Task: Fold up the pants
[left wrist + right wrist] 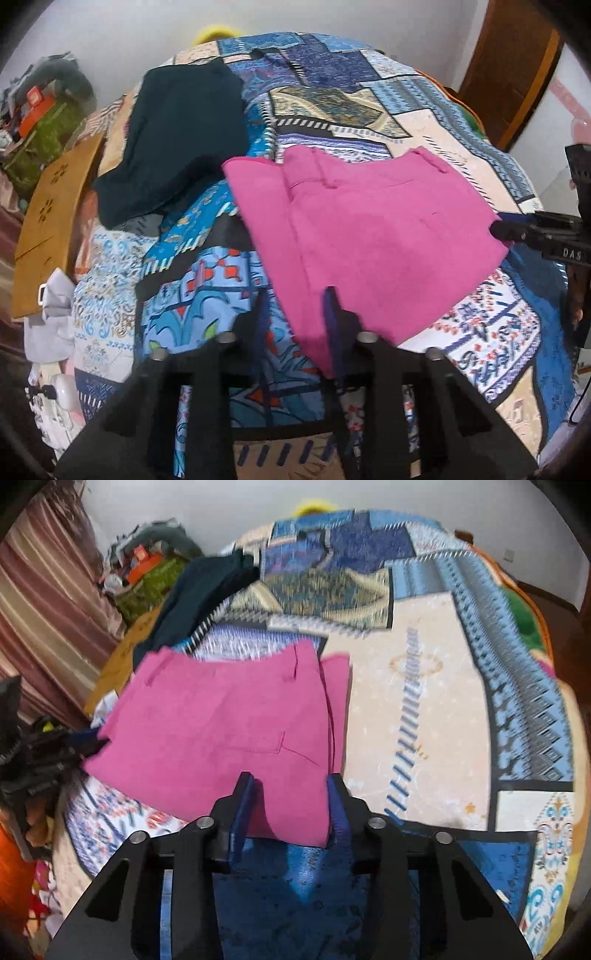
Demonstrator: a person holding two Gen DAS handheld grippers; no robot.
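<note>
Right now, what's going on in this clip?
A person with a handheld gripper in each hand is folding pants on a bed covered by a blue patchwork-print bedspread. The pink fabric pants lie folded into a compact rectangle. The right gripper has its fingers open, straddling the near edge of the pants. The left gripper is open at another edge, one finger lying over the cloth. A dark teal folded garment lies farther back.

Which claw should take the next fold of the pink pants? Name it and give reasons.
Probably the right claw: its open fingers straddle the near edge of the pink pants. The left claw is open too, but only one finger overlaps the fabric, the other is over the bedspread.
</note>
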